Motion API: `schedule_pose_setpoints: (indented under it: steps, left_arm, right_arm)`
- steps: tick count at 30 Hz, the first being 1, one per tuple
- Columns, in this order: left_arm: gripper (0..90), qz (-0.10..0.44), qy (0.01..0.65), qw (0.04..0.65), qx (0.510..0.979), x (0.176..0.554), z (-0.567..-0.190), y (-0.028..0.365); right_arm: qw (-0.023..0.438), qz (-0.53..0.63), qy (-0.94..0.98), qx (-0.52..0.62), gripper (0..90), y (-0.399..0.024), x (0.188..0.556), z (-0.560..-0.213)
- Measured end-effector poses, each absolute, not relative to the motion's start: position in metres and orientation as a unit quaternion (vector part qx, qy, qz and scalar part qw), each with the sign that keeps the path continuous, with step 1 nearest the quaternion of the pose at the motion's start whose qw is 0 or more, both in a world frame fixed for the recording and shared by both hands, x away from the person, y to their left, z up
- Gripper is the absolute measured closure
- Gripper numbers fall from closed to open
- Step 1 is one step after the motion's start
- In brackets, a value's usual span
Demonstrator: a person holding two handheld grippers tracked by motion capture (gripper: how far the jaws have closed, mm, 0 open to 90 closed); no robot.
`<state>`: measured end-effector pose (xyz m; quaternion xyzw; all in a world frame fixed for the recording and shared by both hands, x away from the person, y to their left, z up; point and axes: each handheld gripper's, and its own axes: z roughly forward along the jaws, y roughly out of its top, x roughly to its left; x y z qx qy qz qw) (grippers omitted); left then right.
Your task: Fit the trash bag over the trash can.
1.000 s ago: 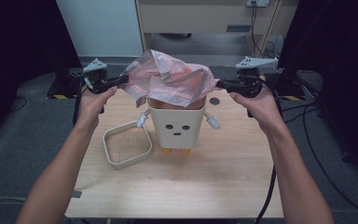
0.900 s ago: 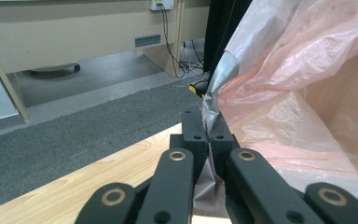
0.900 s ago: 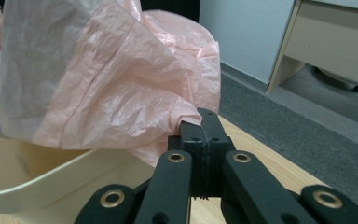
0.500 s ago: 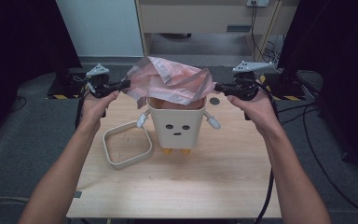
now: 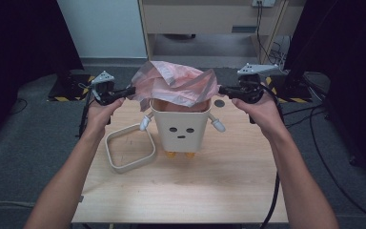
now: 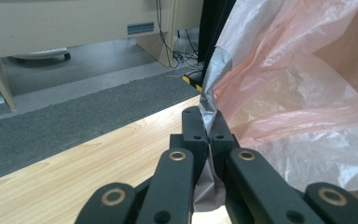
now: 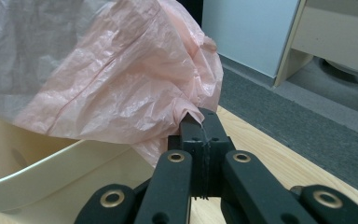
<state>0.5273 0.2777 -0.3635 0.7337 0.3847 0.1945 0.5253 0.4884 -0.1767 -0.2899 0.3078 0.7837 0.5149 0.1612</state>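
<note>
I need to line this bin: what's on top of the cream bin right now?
A pink plastic bag is spread over the cream bin's mouth, pinched by the left tongs and right tongs. The bag covers most of the opening, so the bin's inside is hidden.

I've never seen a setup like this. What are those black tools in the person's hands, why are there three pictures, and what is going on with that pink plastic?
A person stands at a wooden table with a hand-held clamp in each hand: the left gripper and the right gripper. One camera looks down from above; the other two ride on the clamps and look along their black jaws. Each clamp is shut on an edge of a thin pink plastic bag, which is stretched between them over a cream bin with a face, small arms and orange feet. The bag's mouth looks about to go into or around the bin. Beside the bin lies a loose cream frame, perhaps its rim ring.
</note>
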Motion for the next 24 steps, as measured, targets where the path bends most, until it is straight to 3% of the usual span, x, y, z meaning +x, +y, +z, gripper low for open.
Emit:
schedule_pose_setpoints:
  steps: [10, 24]
  left_arm:
    - [89.4, 0.196, 0.379, 0.544, 0.722, 0.518, -0.349, 0.278]
    - [89.2, 0.201, 0.372, 0.573, 0.703, 0.523, -0.310, 0.277]
  right_arm:
    - [0.169, 0.528, 0.771, 0.314, 90.0, -0.180, 0.486, -0.283]
    - [0.204, 0.548, 0.755, 0.298, 90.0, -0.188, 0.477, -0.239]
